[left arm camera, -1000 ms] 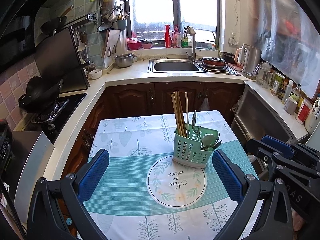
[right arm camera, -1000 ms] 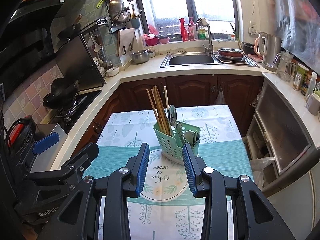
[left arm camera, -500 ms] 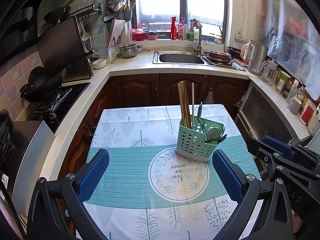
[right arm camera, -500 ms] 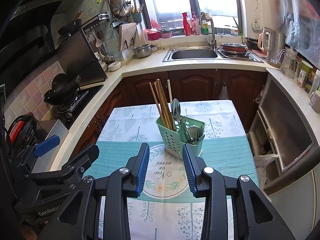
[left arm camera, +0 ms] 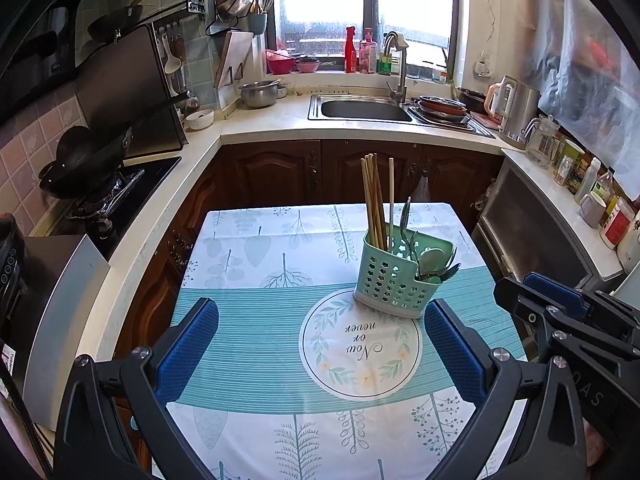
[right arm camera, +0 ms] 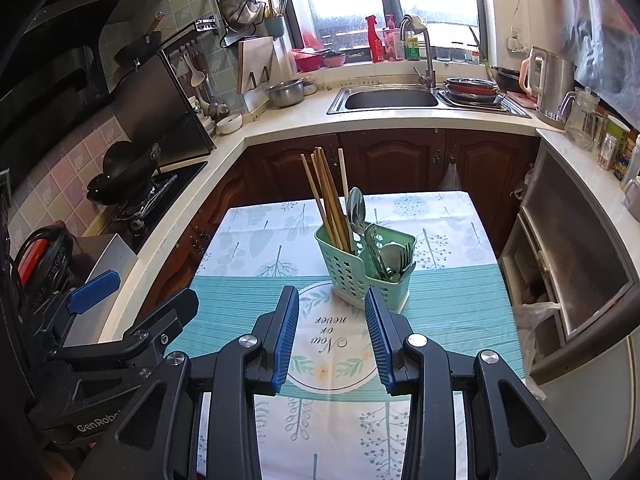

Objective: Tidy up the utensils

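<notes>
Nearest you, your right gripper (right arm camera: 332,322) is partly open and empty; your left gripper (left arm camera: 320,344) gapes wide, also empty. At twelve o'clock the green caddy (right arm camera: 362,270) stands on the tablecloth (right arm camera: 448,304), holding chopsticks (right arm camera: 326,204) and spoons (right arm camera: 356,208). Nudge its rim and this light, top-heavy holder could tip.

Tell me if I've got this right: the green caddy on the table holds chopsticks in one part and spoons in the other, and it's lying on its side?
Not quite. The caddy stands upright on the table, as the right wrist view shows. The chopsticks and spoons are indeed in separate parts.
</notes>
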`<action>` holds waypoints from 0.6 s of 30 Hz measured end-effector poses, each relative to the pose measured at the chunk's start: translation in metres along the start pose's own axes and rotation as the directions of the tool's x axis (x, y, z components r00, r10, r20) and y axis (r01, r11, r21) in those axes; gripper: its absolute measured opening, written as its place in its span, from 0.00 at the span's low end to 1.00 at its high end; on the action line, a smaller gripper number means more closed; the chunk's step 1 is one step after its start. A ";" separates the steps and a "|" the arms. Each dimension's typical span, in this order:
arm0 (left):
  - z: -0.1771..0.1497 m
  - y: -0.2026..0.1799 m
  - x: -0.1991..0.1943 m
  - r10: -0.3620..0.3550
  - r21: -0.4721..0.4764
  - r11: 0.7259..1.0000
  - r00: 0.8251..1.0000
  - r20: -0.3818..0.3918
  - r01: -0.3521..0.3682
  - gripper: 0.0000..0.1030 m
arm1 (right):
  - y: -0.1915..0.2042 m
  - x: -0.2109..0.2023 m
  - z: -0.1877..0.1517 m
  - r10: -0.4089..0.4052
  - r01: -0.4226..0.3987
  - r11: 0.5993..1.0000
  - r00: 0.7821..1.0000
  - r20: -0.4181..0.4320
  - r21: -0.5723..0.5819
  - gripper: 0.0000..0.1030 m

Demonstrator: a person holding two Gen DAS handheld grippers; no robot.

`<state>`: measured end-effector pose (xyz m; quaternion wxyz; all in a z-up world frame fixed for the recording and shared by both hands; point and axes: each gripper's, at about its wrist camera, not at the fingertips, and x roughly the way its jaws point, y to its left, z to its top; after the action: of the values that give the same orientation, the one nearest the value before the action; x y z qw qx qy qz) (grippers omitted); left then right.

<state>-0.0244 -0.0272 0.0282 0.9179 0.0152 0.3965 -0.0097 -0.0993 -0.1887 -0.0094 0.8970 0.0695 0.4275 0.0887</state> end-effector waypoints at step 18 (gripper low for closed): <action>-0.005 0.000 0.003 -0.005 -0.002 1.000 1.000 -0.007 0.005 0.99 | -0.001 0.006 -0.004 -0.003 0.003 1.000 1.000 -0.005 0.003 0.34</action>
<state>-0.0259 -0.0269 0.0227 0.9164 0.0134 0.3998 -0.0116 -0.0984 -0.1878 -0.0166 0.8958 0.0701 0.4301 0.0870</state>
